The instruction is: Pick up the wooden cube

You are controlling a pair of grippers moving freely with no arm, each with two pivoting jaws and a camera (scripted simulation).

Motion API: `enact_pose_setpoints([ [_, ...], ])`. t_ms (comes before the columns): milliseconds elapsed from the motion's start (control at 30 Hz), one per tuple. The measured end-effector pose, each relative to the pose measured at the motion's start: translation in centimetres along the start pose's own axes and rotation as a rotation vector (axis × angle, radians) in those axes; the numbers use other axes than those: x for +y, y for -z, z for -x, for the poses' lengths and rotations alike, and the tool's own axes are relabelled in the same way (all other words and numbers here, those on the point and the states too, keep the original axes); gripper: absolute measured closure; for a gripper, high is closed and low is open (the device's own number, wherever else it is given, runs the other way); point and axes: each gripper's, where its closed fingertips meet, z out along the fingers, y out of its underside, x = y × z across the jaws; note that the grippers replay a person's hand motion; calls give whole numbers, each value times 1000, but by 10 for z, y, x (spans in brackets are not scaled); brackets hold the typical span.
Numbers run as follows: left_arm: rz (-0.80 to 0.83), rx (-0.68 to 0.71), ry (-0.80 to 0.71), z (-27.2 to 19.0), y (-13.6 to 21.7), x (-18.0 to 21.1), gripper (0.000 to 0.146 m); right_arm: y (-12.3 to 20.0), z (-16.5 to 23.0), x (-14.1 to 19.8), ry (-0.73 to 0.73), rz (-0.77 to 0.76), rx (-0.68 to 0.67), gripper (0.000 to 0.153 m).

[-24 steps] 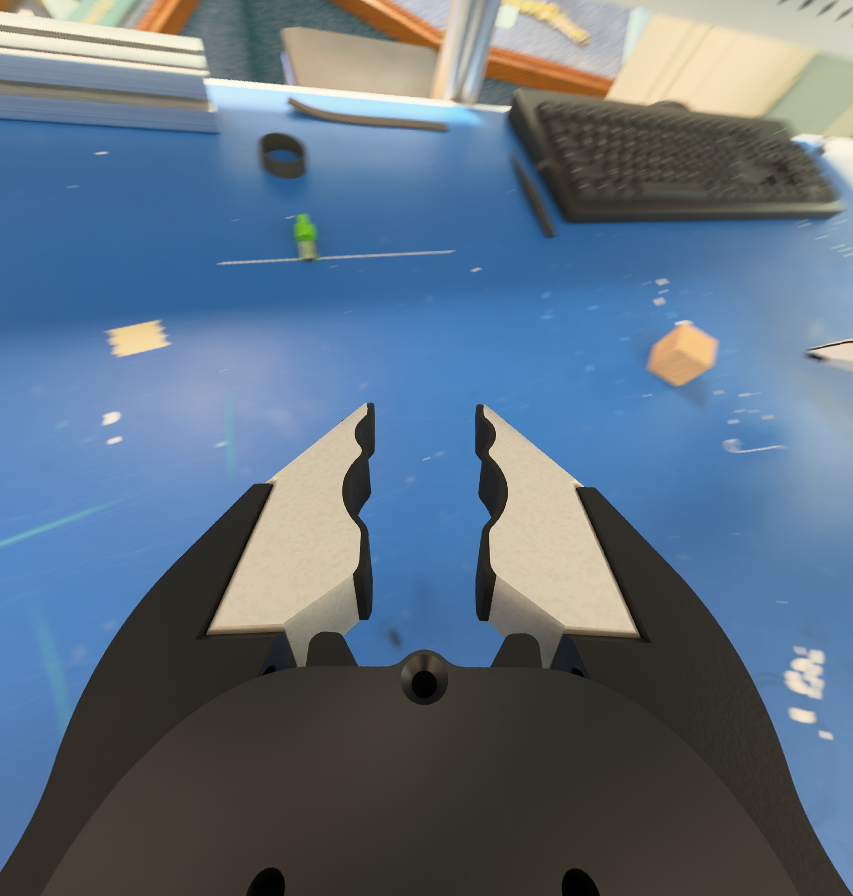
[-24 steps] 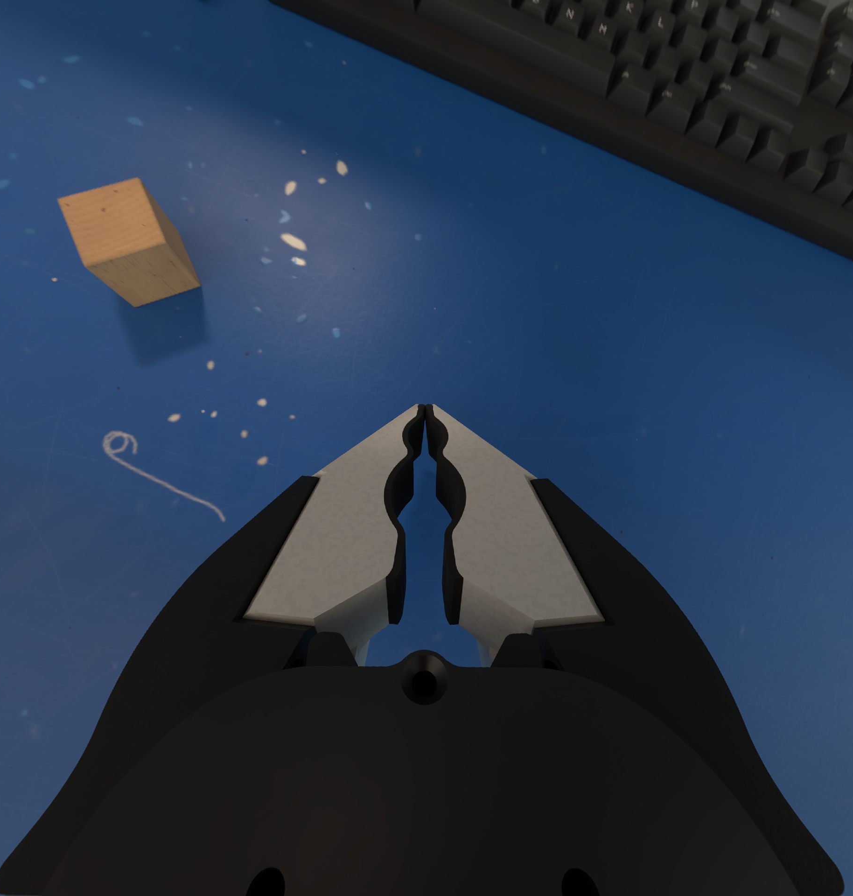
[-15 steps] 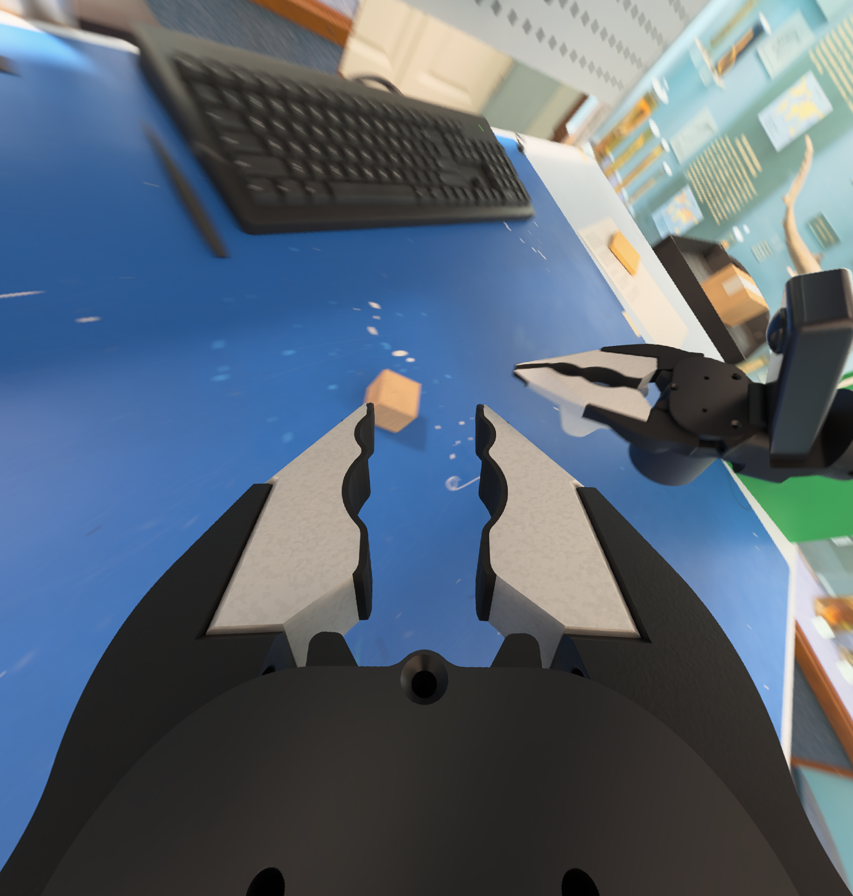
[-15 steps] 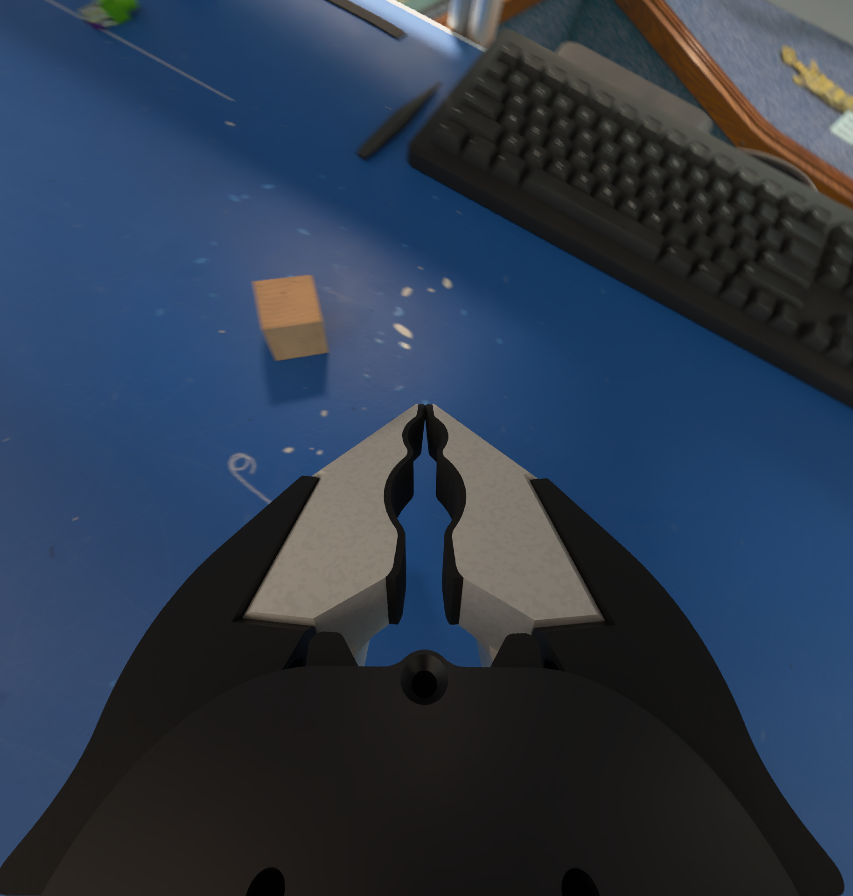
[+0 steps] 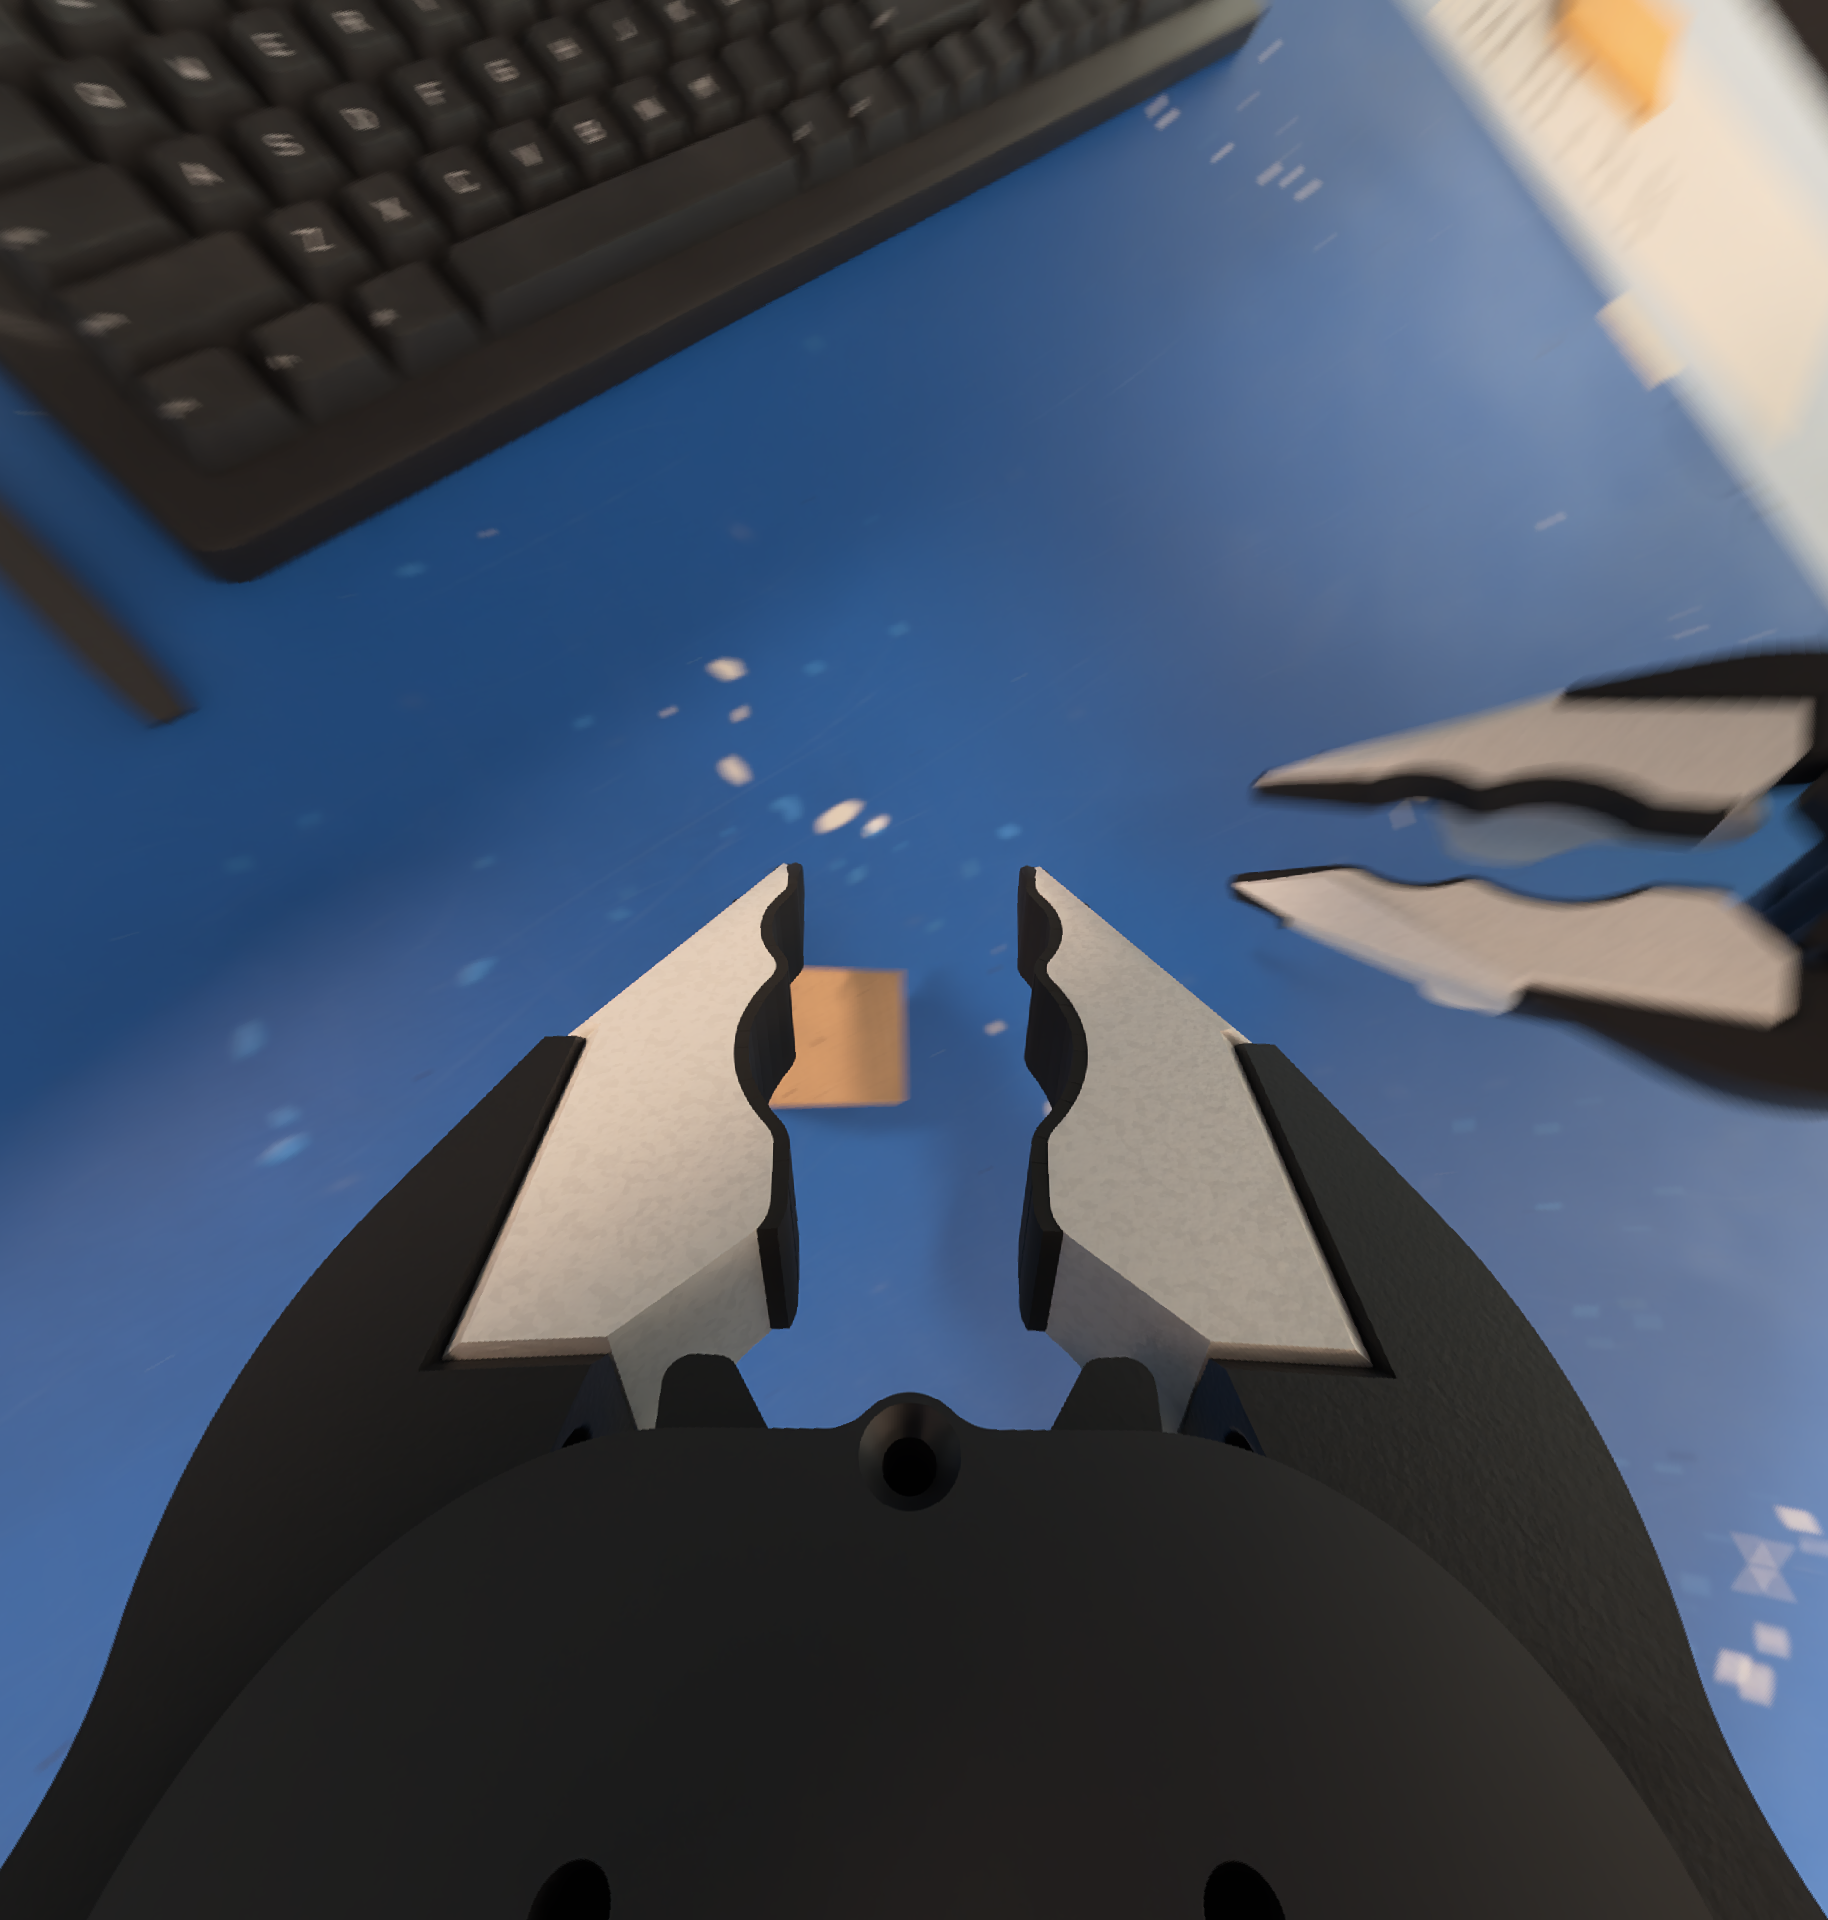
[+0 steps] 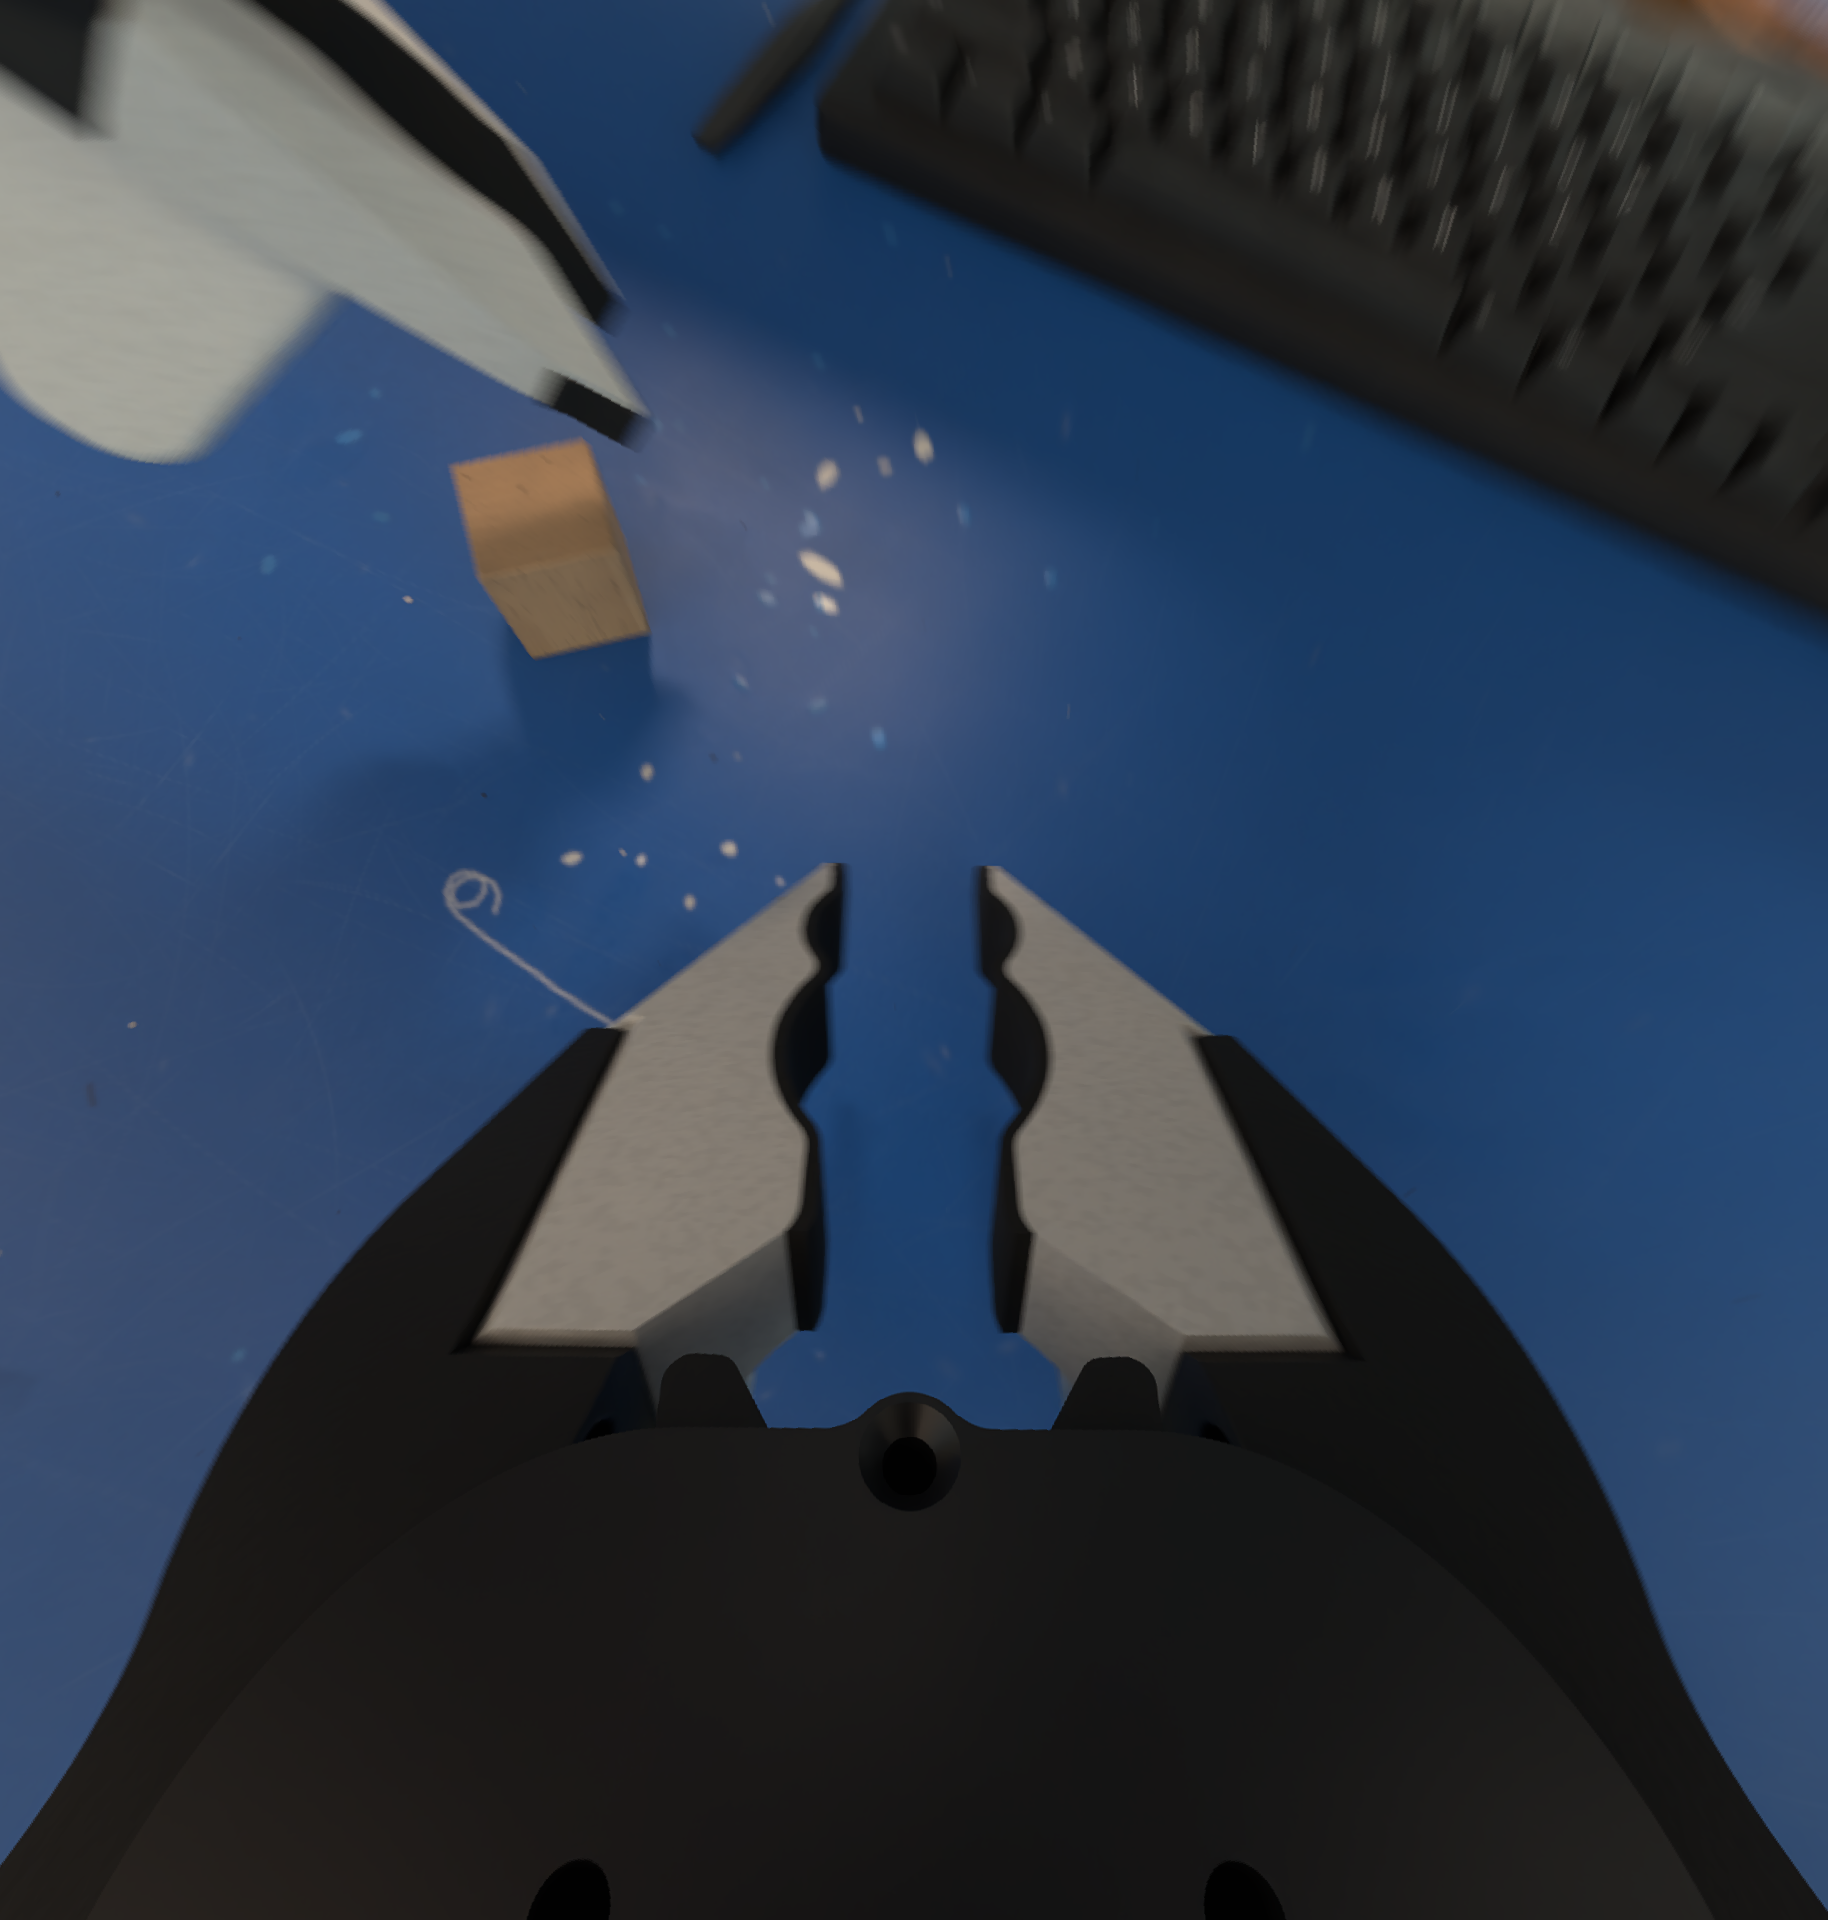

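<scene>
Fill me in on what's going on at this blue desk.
Two claws are closing in on a wooden cube sitting on the blue desk near a black keyboard. The left claw hangs open right above the cube, which shows between its fingers. The right claw is also open, off to one side. Neither grips the cube yet.

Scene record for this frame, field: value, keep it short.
cube: wooden cube on the blue table, not gripped
left gripper: left gripper open, above the cube, which shows between its fingers
right gripper: right gripper open, cube off to its left
clutter: black keyboard beyond the cube; pale specks beside it
</scene>
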Motion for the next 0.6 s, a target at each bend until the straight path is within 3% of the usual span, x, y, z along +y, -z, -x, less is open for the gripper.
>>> enact_pose_setpoints([
  [67, 34, -94, -51, 15, 3, 11, 105, -8, -4, 15, -115, 56, -90, 101],
  [167, 97, -136, -82, 21, -2, 31, 106, -17, -5, 27, -119, 109, -78, 96],
  [300, 139, -161, -104, 19, -14, 49, 109, -19, -5, 26, -130, 123, -39, 101],
  [433, 122, -208, -120, 20, -17, 51, 112, -12, -11, 8, -143, 16, 15, 117],
  [533, 103, -224, -122, 20, -16, 51, 113, -5, -1, -9, -191, -106, -42, 129],
  [600, 89, -228, -118, 20, -16, 50, 113, -10, 5, -7, -274, -83, -100, 131],
])
